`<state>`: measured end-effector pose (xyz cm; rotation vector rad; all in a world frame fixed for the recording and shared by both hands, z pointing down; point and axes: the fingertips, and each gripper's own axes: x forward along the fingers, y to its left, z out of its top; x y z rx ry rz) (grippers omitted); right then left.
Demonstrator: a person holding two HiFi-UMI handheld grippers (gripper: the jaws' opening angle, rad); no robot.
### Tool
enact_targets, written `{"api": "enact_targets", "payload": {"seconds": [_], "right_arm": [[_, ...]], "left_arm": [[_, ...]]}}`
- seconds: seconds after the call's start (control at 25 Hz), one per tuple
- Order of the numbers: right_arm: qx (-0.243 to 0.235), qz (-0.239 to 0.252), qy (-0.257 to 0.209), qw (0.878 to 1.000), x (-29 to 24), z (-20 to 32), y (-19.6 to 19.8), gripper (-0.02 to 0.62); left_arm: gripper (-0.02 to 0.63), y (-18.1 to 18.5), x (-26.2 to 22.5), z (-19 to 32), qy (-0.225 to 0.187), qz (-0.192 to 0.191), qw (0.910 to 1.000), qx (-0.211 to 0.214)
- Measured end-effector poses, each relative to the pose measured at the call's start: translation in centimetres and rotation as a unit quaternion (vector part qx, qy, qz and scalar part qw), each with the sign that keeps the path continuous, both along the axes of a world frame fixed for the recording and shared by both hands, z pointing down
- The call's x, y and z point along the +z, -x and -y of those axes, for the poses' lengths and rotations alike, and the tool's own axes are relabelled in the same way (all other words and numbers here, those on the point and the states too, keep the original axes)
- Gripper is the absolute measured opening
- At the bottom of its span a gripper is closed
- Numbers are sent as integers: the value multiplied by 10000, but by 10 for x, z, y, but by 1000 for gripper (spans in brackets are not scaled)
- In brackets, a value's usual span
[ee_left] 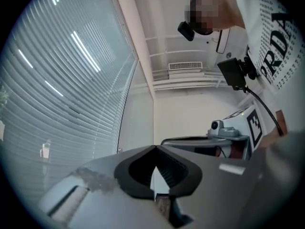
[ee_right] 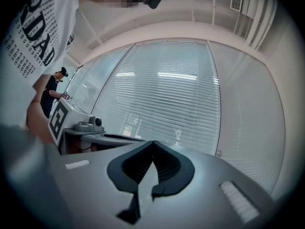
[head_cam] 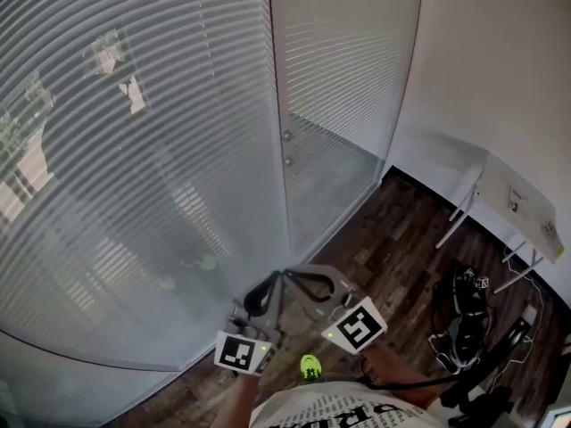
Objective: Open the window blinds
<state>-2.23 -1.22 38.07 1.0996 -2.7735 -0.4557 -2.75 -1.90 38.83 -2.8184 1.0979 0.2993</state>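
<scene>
White window blinds (head_cam: 134,150) hang with their slats turned flat behind tall glass panels, and a second panel (head_cam: 343,61) stands to the right of a pale frame post. Both grippers are held side by side low in the head view, tips nearly touching each other and well short of the glass. My left gripper (head_cam: 275,280) is shut and empty, its black jaws meeting at the tip (ee_left: 155,147). My right gripper (head_cam: 293,275) is likewise shut with nothing in it (ee_right: 153,141). The blinds (ee_right: 162,99) fill the right gripper view; in the left gripper view the blinds (ee_left: 71,80) run along the left.
Two small round knobs (head_cam: 287,148) sit on the frame post. Dark wood floor (head_cam: 384,239) lies to the right, with a white table (head_cam: 526,208) on thin legs and black gear with cables (head_cam: 468,319) beneath it. Another person (ee_right: 51,92) stands far off by the glass.
</scene>
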Motion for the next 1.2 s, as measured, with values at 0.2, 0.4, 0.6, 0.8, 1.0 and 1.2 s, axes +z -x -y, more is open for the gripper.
{"api": "enact_targets", "payload": {"seconds": [0.2, 0.4, 0.6, 0.8, 1.0, 1.2], "right_arm": [[-144, 21, -12, 9999, 4, 27, -12, 8], [-211, 152, -1, 9997, 7, 43, -18, 8], [-171, 204, 70, 9996, 10, 87, -21, 8], [9, 289, 58, 9996, 4, 126, -24, 8], [171, 377, -106, 9991, -8, 166, -29, 8], [277, 449, -4, 9986, -10, 200, -30, 8]], "left_arm": [[-11, -12, 2, 27, -1, 25, 9999, -156], [-11, -18, 1, 43, 90, -155, 9996, -217], [-11, -20, 11, 86, 87, 30, 9997, -212], [-11, -24, -2, 126, 165, -248, 9995, -129], [-11, -30, -8, 167, 26, -182, 9998, 5], [-11, -30, -10, 201, 47, -152, 9999, 55]]}}
